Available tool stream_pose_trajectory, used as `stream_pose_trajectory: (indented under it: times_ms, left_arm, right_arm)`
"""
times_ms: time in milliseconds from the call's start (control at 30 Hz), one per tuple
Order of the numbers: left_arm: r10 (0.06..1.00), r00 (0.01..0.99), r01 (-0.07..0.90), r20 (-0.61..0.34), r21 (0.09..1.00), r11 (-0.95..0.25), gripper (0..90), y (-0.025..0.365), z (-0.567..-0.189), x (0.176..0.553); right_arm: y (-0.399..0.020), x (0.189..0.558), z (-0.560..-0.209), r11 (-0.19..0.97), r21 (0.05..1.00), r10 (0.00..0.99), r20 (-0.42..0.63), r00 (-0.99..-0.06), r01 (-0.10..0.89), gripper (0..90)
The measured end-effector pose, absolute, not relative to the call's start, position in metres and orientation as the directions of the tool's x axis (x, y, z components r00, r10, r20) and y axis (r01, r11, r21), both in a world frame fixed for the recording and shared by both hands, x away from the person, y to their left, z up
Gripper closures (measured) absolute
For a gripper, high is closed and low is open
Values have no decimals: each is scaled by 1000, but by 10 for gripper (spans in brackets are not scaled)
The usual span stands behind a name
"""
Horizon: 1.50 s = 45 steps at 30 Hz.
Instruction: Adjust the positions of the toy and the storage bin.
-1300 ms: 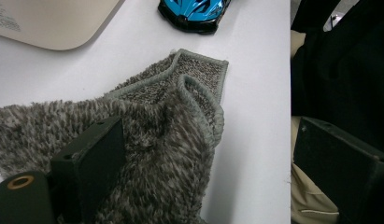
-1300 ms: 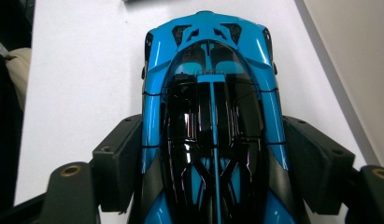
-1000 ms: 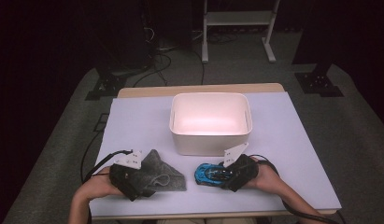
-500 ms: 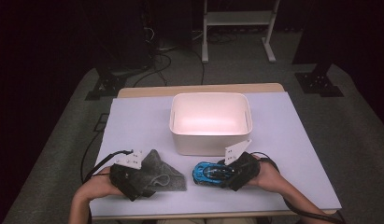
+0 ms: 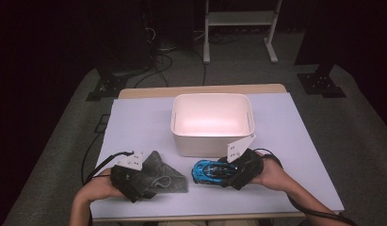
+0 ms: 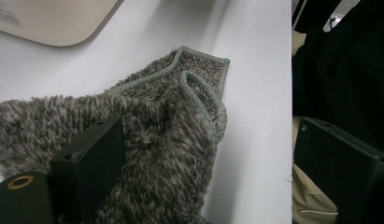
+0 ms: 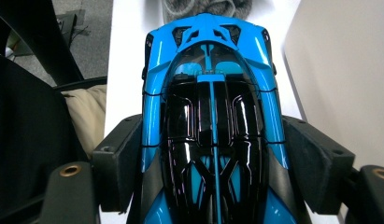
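Observation:
A blue and black toy car [image 5: 207, 171] is held just off the white table, in front of the bin. My right gripper [image 5: 225, 172] is shut on it; in the right gripper view both jaws press on the sides of the toy car [image 7: 210, 107], whose nose points away from me. A grey fuzzy cloth [image 5: 162, 173] lies crumpled near the front left of the table. My left gripper [image 5: 145, 184] stands open at its near end. In the left gripper view the cloth [image 6: 171, 121] drapes over one jaw, while the other jaw sits far off past the table edge.
A white plastic bin [image 5: 181, 136], with nothing in it, stands mid-table just beyond the car. The table's front edge [image 5: 205, 217] runs right below both hands. A metal stand [image 5: 238, 19] and cables are on the floor behind the table.
My right gripper has risen a little with the blue car in it, lifting it off the table. The left gripper and the cloth have stayed where they were.

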<state>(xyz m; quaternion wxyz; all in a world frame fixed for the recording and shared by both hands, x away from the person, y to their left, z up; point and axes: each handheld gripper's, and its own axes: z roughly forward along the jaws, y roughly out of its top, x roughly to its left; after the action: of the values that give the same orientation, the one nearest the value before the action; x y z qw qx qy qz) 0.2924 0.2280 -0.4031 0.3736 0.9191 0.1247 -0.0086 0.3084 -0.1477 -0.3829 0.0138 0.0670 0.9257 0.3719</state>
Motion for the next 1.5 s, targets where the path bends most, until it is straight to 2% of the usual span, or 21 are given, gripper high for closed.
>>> stream_pose_trajectory:
  times_ms: [267, 367, 400, 800, 1000, 1500]
  left_arm:
    - [225, 968, 240, -113, 687, -686, 84, 230, -403, 293]
    - [228, 966, 245, -118, 687, -684, 84, 230, -404, 293]
    - [230, 966, 247, -119, 685, -685, 84, 231, -405, 293]
    - [231, 966, 247, -117, 685, -685, 84, 231, -405, 293]
    - [234, 965, 249, -118, 686, -683, 84, 232, -405, 294]
    - [245, 962, 260, -122, 695, -671, 84, 238, -404, 294]
  right_arm:
    - [-140, 307, -366, 727, 682, 101, 10, -995, 81, 264]
    - [-136, 308, -370, 755, 653, 98, -20, -995, 61, 265]
    - [-136, 311, -373, 754, 652, 100, 2, -995, 78, 265]
    - [-135, 309, -376, 736, 673, 101, -2, -995, 73, 266]
    - [-135, 305, -364, 728, 684, 85, -16, -996, 51, 266]
    - [-138, 313, -299, 694, 720, 67, -82, -994, -12, 266]
